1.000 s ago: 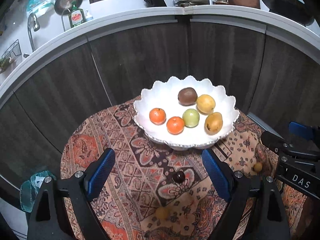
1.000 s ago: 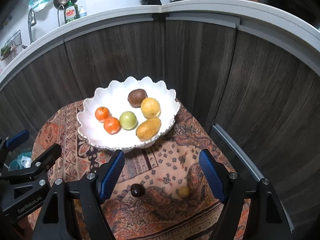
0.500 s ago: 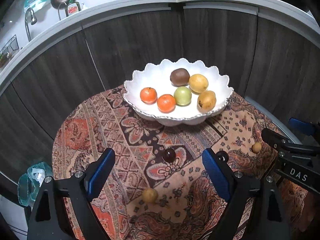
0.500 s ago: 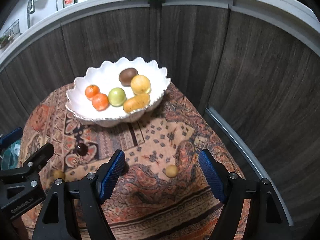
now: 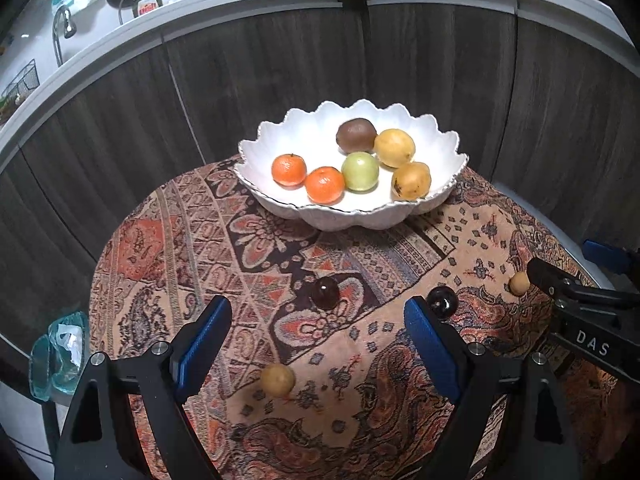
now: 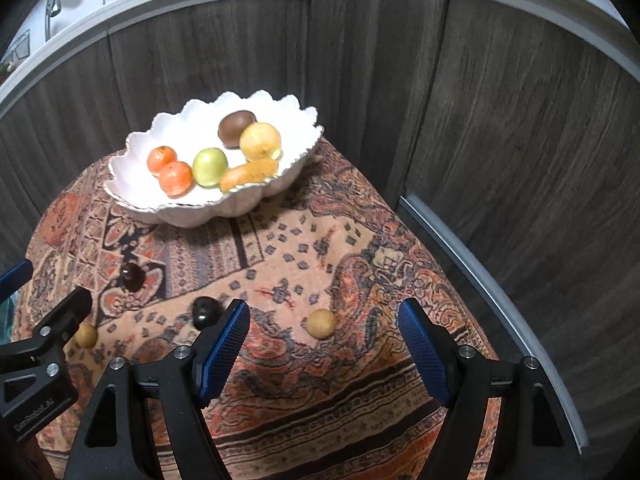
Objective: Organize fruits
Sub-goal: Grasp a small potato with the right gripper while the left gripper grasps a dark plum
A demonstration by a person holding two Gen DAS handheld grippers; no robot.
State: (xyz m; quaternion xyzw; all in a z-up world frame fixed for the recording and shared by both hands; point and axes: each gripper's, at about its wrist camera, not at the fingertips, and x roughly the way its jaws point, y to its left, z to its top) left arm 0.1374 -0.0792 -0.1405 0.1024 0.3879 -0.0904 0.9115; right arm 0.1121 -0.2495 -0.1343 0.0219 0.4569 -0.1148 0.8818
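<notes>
The left gripper [image 5: 316, 344] is hanging over the patterned cloth [image 5: 180, 248] with its blue-padded fingers [image 5: 202, 346] spread wide and holding nothing; a small yellow fruit [image 5: 277, 379] is lying loose between them, toward six o'clock in the left wrist view, and a dark round fruit [image 5: 325, 293] is sitting just beyond, near the centre; a second dark fruit [image 5: 442, 302] is resting right at the tip of the right-hand finger, at about four o'clock, though I cannot tell whether they are touching. The white scalloped bowl [image 5: 280, 148] is standing at twelve o'clock on the cloth, carrying two oranges [image 5: 289, 169], a green fruit [image 5: 360, 171], a brown kiwi [image 5: 356, 134] and two yellow fruits [image 5: 395, 147]. Further right, the right gripper [image 6: 324, 344] is likewise gaping, empty; another small yellow fruit [image 6: 321, 323] is sitting between its fingers [image 6: 422, 354], just ahead of them, apart from both pads; in that view the bowl is lying at eleven o'clock, and a dark fruit [image 6: 207, 311] is sitting close beside its left-hand pad.
</notes>
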